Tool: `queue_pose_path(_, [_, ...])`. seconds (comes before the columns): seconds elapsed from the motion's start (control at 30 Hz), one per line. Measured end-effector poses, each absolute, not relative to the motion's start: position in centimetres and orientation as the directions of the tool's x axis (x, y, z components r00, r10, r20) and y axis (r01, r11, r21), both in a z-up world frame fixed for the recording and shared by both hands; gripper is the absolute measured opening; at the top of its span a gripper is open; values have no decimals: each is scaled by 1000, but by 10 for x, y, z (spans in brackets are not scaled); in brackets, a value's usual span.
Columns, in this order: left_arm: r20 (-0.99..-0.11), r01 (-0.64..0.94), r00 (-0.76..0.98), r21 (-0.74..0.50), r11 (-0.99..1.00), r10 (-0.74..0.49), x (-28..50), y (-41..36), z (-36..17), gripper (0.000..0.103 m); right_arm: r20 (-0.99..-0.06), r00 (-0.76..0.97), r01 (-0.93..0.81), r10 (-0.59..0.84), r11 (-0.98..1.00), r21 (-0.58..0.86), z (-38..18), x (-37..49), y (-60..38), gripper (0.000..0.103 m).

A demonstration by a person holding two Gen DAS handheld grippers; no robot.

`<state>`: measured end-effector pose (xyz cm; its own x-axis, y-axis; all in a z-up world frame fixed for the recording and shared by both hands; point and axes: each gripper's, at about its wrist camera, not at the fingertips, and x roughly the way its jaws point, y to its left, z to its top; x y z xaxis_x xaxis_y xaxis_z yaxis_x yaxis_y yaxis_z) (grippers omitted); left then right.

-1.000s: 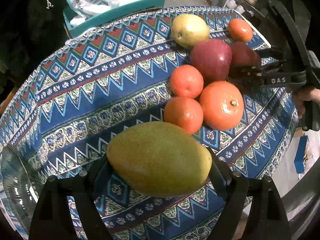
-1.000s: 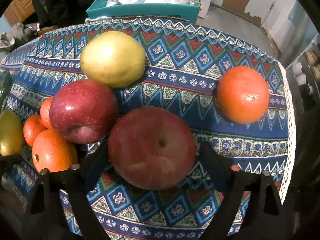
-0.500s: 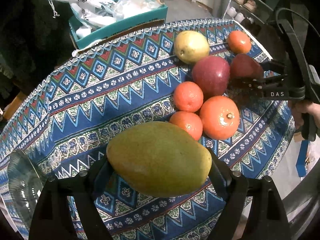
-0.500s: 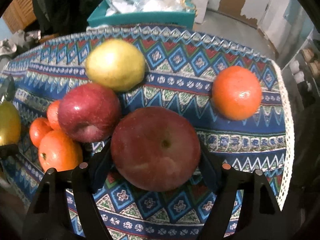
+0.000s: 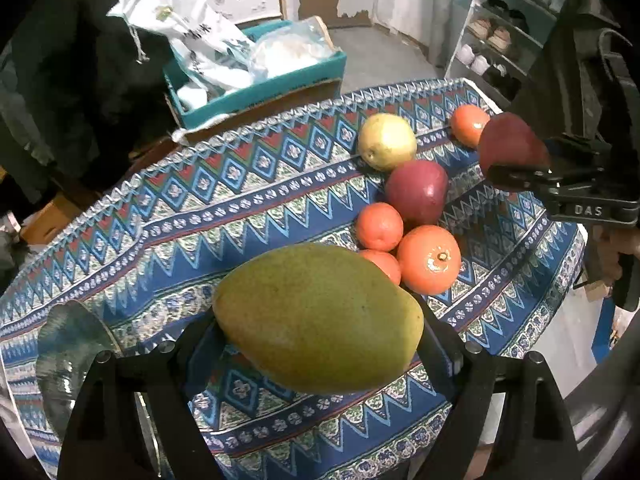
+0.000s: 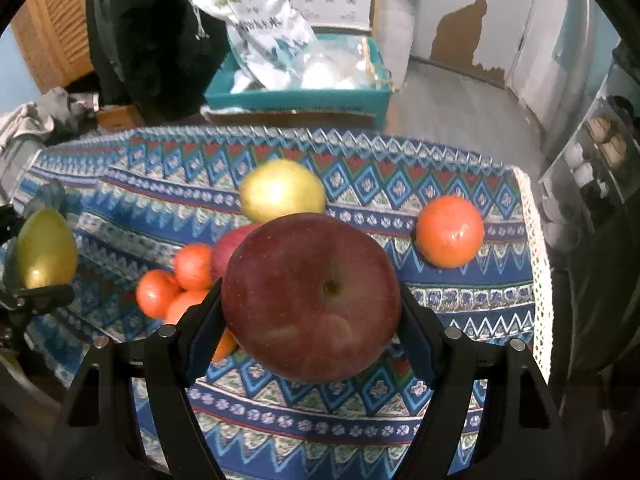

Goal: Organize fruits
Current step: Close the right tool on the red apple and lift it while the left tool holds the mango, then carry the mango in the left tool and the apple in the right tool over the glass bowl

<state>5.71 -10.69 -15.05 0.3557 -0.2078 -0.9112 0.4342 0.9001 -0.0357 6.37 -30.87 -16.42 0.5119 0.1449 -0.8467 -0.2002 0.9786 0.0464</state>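
Observation:
A large green mango [image 5: 316, 316] hangs above the patterned tablecloth [image 5: 200, 220], and my left gripper [image 5: 318, 344] is shut on it, pads pressing both ends. My right gripper [image 6: 310, 312] is shut on a dark red apple [image 6: 312, 296], also held clear of the cloth. In the left wrist view that apple [image 5: 508, 144] shows at the far right. On the cloth lie a yellow pear [image 5: 386, 142], a second red apple [image 5: 416, 192], a cluster of three oranges [image 5: 430, 260] and a lone orange [image 5: 468, 125].
A clear glass bowl [image 5: 68, 344] stands at the table's left edge beside my left gripper. Beyond the far edge sits a teal box [image 5: 256, 88] full of plastic bags. A shoe rack [image 5: 492, 40] stands to the right, past the table's lace-trimmed right edge [image 6: 536, 240].
The right gripper's jaws closed on the red apple and lifted it off the cloth. The left gripper rose with the mango, so the table looks farther away in both views.

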Motion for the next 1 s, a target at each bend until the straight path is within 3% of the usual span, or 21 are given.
queue_pose_path(1.0, [-858,367,469,-29,930,-212,29,-45,-80,87,-751,589,-369,299,926,79,-69,43,-208,78])
